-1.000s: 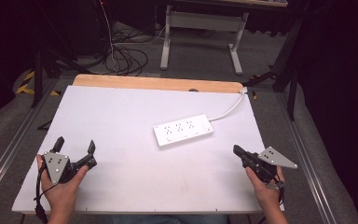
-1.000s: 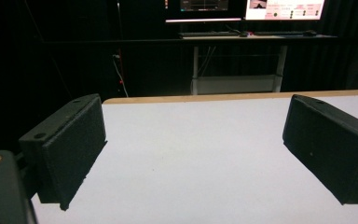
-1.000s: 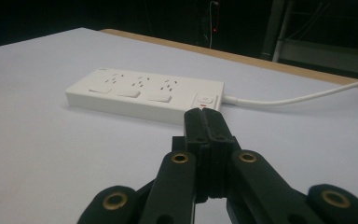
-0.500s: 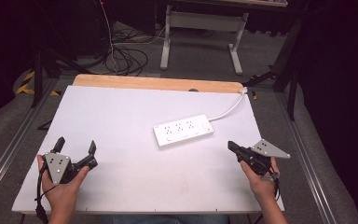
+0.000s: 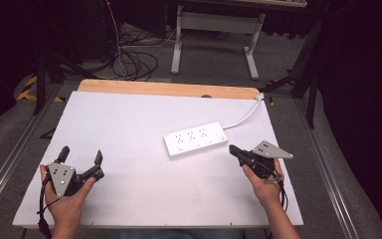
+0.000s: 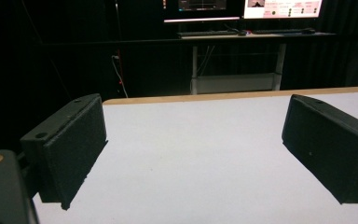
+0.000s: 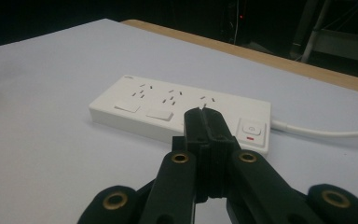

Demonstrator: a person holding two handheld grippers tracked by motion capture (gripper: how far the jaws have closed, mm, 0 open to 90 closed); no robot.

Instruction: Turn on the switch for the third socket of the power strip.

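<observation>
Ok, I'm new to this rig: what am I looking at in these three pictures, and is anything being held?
A person holds a two-jaw gripper in each hand. The high view looks down on a white table; the other two cameras ride on the grippers. A white power strip lies on the table, its cord running off the far right edge. The left gripper has its jaws wide apart with nothing between them. The right gripper is shut, holds nothing, and points at the strip near its switch.
</observation>
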